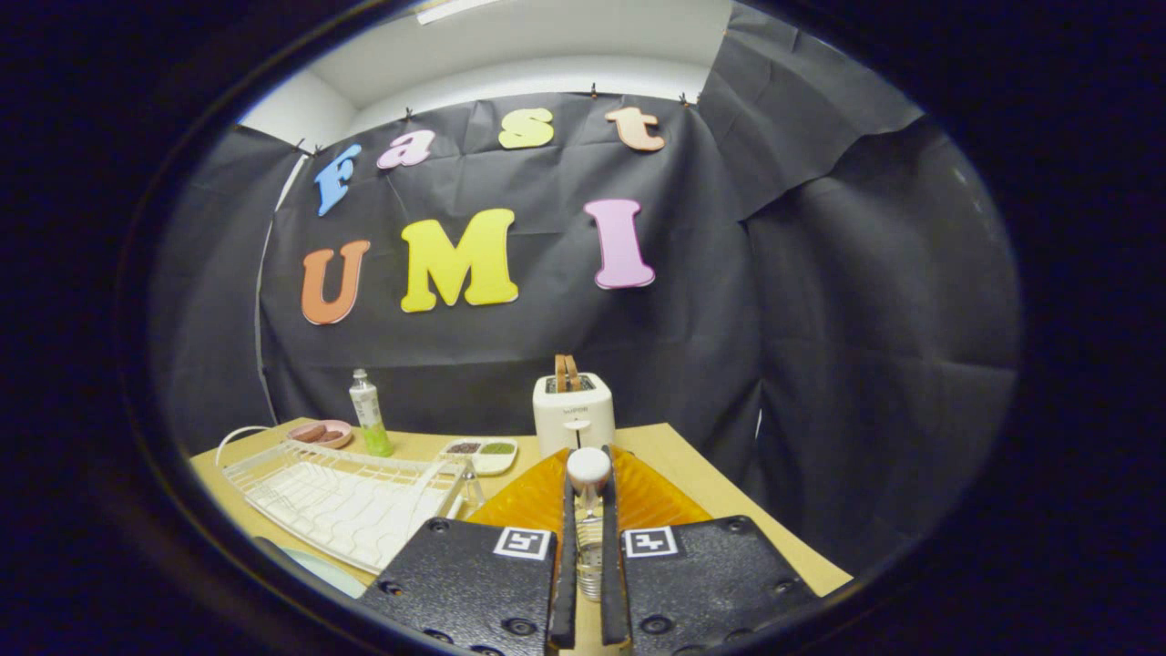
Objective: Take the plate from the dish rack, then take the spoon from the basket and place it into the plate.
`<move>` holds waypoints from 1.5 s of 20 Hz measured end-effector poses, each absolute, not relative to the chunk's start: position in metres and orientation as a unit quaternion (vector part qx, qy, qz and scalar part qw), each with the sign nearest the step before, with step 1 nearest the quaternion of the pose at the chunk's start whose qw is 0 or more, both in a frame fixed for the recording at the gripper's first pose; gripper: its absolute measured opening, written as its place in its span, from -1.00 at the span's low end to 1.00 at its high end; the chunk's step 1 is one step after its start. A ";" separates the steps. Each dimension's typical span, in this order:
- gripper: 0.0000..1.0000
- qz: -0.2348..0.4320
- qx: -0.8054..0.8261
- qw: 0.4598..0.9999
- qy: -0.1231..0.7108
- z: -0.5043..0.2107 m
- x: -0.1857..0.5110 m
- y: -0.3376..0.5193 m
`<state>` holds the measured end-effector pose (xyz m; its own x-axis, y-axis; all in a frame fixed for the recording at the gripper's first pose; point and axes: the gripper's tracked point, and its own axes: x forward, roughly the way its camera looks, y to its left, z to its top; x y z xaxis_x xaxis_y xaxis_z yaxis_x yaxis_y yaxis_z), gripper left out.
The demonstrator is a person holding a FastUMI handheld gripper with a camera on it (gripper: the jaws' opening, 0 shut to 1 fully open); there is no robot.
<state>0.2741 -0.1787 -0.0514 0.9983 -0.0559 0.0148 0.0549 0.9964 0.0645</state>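
Note:
My gripper [588, 510] is shut on a slim spoon [588, 466]. Its white rounded end sticks up just past the fingertips, and its ribbed shaft runs down between the fingers. Directly below and ahead of the fingers lies an amber ribbed plate [528, 501] on the wooden table; the fingers and their mounts hide much of it. The white wire dish rack [346, 497] lies to the left of the plate with no dish standing in it.
A white toaster [573, 415] stands just beyond the plate. Behind the rack are a green bottle [370, 415], a pink dish [321, 434] and a small white tray [481, 453] of food. A pale rounded rim [314, 567] shows near the rack's front corner. The table edge [774, 528] runs close on the right.

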 end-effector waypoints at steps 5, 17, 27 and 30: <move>-0.68 -0.032 0.011 0.998 -0.058 0.009 0.227 -0.154; -0.68 0.051 0.051 0.997 -0.023 0.036 0.117 -0.044; -0.67 0.146 0.007 0.981 0.128 -0.109 0.116 0.077; -0.67 0.181 0.004 0.968 0.173 -0.142 0.117 0.108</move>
<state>0.1174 0.1078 -0.1422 0.8748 0.3521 -0.3328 -0.3495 0.9343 0.0698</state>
